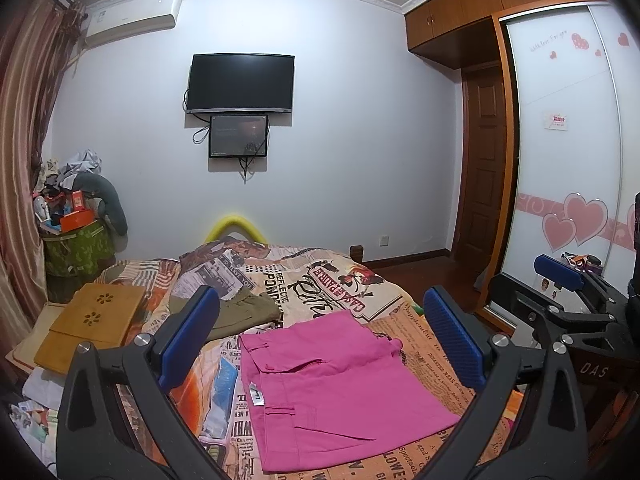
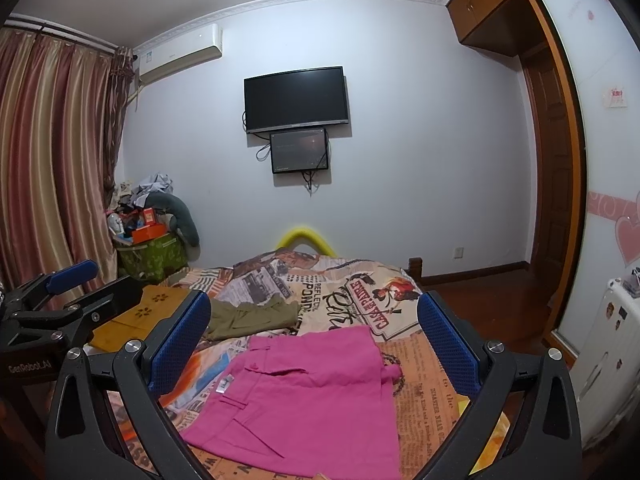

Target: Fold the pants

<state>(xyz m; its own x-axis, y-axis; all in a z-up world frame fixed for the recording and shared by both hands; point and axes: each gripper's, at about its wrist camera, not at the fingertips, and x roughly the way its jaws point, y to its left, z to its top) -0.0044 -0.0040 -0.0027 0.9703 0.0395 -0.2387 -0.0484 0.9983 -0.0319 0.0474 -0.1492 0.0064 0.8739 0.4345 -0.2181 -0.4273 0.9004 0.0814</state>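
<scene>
Pink pants [image 1: 340,384] lie folded into a flat rectangle on the newspaper-print bedspread [image 1: 340,280], waistband and white label to the left. They also show in the right wrist view [image 2: 312,396]. My left gripper [image 1: 320,332] is open and empty, held above the pants. My right gripper [image 2: 316,340] is open and empty, also above them. Each gripper shows at the edge of the other's view: the right one [image 1: 560,280], the left one [image 2: 72,280].
Folded olive-green pants [image 1: 244,310] lie farther back on the bed. A wooden lap tray [image 1: 92,324] rests at the bed's left edge. A cluttered green bin [image 1: 76,248] stands by the curtain. A wardrobe [image 1: 568,152] stands to the right.
</scene>
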